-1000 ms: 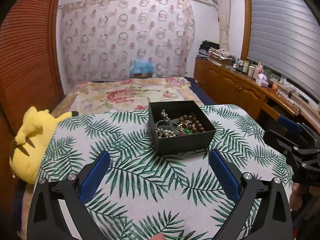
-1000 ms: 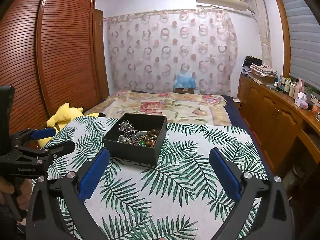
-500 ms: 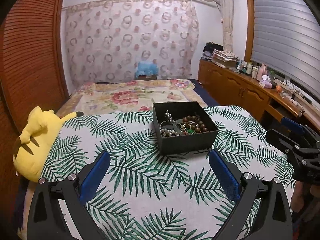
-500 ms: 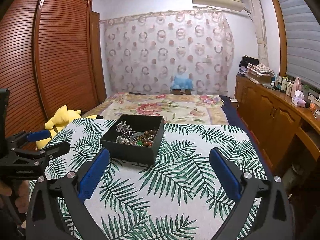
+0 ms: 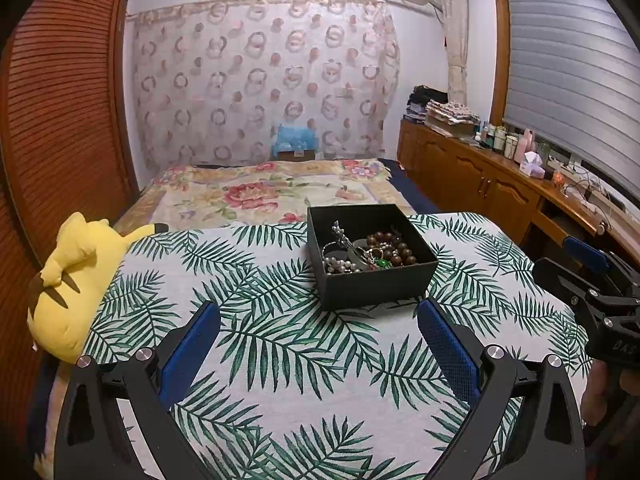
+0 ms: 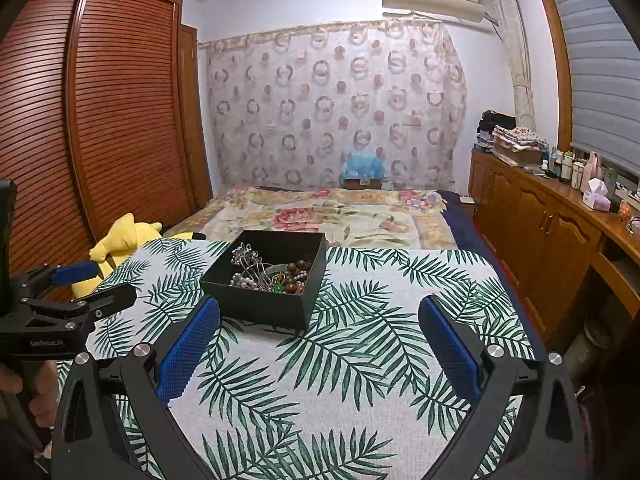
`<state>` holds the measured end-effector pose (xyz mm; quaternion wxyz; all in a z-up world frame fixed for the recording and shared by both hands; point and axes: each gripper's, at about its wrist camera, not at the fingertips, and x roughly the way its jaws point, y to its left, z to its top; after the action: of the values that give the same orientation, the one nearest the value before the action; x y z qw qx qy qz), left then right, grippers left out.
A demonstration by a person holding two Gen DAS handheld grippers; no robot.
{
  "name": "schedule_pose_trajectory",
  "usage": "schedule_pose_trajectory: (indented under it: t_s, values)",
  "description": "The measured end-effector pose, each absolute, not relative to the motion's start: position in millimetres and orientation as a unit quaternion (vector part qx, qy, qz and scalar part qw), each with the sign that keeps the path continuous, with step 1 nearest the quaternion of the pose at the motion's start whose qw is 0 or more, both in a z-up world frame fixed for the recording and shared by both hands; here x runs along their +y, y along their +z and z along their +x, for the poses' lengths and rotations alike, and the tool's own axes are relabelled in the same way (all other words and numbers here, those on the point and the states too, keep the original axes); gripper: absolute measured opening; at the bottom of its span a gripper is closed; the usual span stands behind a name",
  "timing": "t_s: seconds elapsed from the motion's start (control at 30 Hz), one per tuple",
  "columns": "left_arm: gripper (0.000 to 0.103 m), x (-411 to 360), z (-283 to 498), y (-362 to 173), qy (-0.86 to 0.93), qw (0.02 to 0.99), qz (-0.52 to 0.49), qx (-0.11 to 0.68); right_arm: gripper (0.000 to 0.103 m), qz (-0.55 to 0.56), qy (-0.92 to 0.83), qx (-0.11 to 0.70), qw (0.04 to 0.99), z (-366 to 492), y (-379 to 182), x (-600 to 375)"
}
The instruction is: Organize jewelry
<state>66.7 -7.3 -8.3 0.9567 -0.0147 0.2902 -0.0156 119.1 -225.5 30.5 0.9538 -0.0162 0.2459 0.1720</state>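
Box (image 5: 370,256) of tangled jewelry (image 5: 366,251) near the table's (image 5: 280,360) far edge; we keep both grippers, left (image 5: 318,354) and right (image 6: 319,354), wide, lifting one piece slowly.

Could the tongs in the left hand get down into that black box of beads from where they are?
Probably yes. The left tongs are open and empty, with only bare leaf-print cloth between them and the black box. The box has no lid, so the jewelry lies exposed from above.
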Motion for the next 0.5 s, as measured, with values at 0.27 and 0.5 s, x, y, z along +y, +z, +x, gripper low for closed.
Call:
schedule_pose_trajectory:
  t_s: [0.27,0.5]
  values:
    - [0.095,-7.4,66.6,-8.3,-0.016,0.957,-0.015,0.29,0.1,-0.016,0.172,0.245,0.954,119.2,30.6,-225.8]
    - [0.095,-7.7,63.6,-7.5,-0.015,0.958,-0.015,0.285,0.1,-0.016,0.171,0.245,0.954,119.3,30.6,-226.0]
